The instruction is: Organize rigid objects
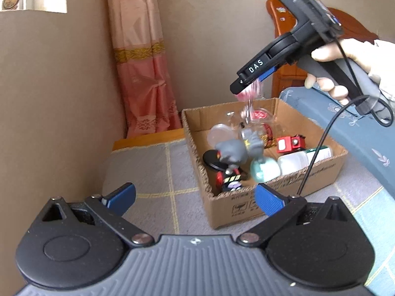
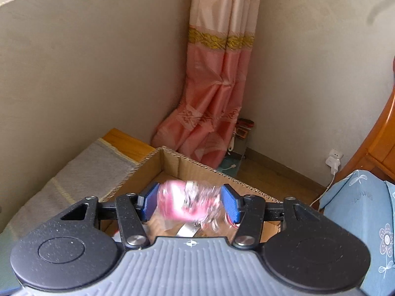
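The left gripper (image 1: 195, 197) hangs low over a grey woven mat (image 1: 153, 172) crossed by thin yellow lines, its blue ribbed pads spread wide with nothing between them. Just ahead sits a corrugated cardboard box (image 1: 291, 192), open-topped, its cut edges rough and wavy, with black print on the near wall.

Inside the box lies a jumble of hard things: a grey moulded figure (image 1: 237, 148) with a rounded body, a flat black disc (image 1: 212, 159) beside it, a boxy red toy (image 1: 290, 144), a white squarish bottle (image 1: 295, 161) lying on its side, and a pale teal round-ended bottle (image 1: 263, 169) touching it. A clear domed lid (image 1: 217, 133) rests behind the figure.

The right gripper (image 2: 191, 203) is above the far part of the box, angled down, held by a hand (image 1: 345, 71) on its grey pistol grip, with a black cable looping from it. Between its blue pads is a pink item (image 2: 180, 203) wrapped in crinkly clear plastic, blurred. The pads stand a little off its ends, the right one showing a gap, so the item looks loose between them rather than pinched, right over the box opening.

Behind, a glossy salmon curtain (image 2: 214, 93) with a gold patterned band falls against a matt beige wall. A blue flowered cloth (image 1: 350, 123) borders the box on the right
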### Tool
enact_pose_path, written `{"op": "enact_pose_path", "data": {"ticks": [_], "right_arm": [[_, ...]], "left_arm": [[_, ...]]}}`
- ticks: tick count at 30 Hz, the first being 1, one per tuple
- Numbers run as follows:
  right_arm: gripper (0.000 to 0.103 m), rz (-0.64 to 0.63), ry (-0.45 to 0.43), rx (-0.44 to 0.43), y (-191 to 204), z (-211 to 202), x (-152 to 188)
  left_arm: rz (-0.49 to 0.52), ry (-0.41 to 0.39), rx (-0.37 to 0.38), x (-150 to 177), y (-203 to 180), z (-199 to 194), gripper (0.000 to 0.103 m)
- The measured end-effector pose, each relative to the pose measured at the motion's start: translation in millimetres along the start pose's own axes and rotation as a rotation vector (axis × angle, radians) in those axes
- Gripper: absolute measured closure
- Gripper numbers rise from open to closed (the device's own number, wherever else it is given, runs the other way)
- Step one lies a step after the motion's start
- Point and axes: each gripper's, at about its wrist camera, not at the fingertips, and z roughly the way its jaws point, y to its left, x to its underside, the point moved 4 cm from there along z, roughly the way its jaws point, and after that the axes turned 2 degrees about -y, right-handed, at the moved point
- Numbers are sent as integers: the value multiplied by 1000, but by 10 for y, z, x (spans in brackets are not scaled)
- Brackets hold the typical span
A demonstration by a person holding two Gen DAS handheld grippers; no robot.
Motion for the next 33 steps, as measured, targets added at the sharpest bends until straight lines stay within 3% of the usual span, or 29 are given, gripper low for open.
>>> {"op": "enact_pose_path", "data": {"ticks": [2,8,13,21,27,33], "right_arm": [[16,21,2,3,-6,21,31],[2,42,7,-15,41,-192,215],[0,53,11,33,148,-509,461],[0,167,49,234,272,-1049,1207],[0,341,71,256,373,-1344,1728],[0,359,34,305,478,-1596,1808]], "left_arm": [[-9,0,-7,28,21,-8,1],[-42,-27,-2,20,56,-91,1],[-88,-32,-2,-10,54,-176,1],[-179,81,-64,27,32,-228,1],[-134,116,-78,45,-200,-333,1],[-70,102,-89,-57,-409,-497,1]]}}
